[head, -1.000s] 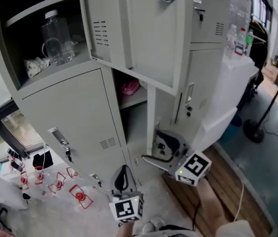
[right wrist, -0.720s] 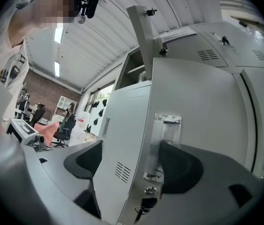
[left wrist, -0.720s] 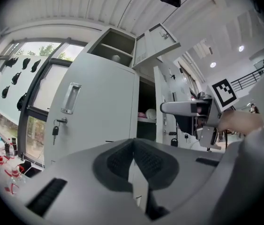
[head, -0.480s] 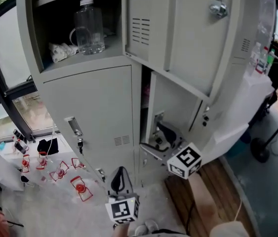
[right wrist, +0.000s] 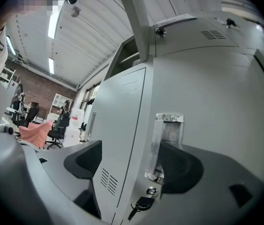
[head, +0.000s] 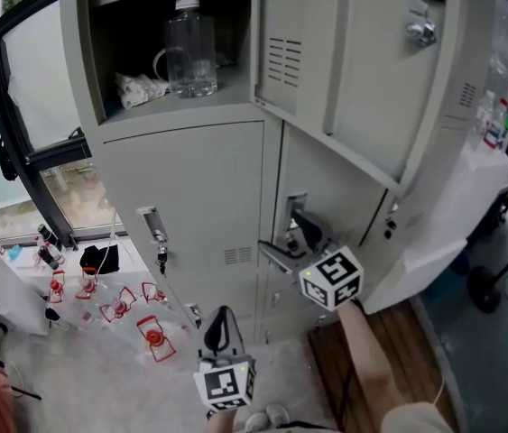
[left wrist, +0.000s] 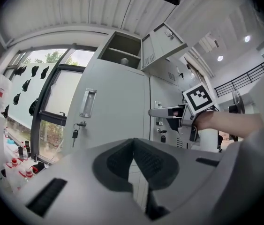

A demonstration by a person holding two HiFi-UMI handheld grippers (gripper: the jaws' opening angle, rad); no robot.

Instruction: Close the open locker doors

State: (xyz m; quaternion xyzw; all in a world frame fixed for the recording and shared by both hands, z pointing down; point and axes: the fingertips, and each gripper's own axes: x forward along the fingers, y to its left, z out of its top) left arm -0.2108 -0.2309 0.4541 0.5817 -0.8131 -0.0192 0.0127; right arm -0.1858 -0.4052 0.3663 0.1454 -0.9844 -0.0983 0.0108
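At the lower door (head: 335,197), my right claw (right wrist: 132,165) gaped beside its handle (right wrist: 169,132); my left claw (left wrist: 134,156) was closed on nothing.

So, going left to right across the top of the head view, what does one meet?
Black window frame, crumpled white wrapper, clear plastic bottle with white cap, open grey metal locker door, silver latch on that door.
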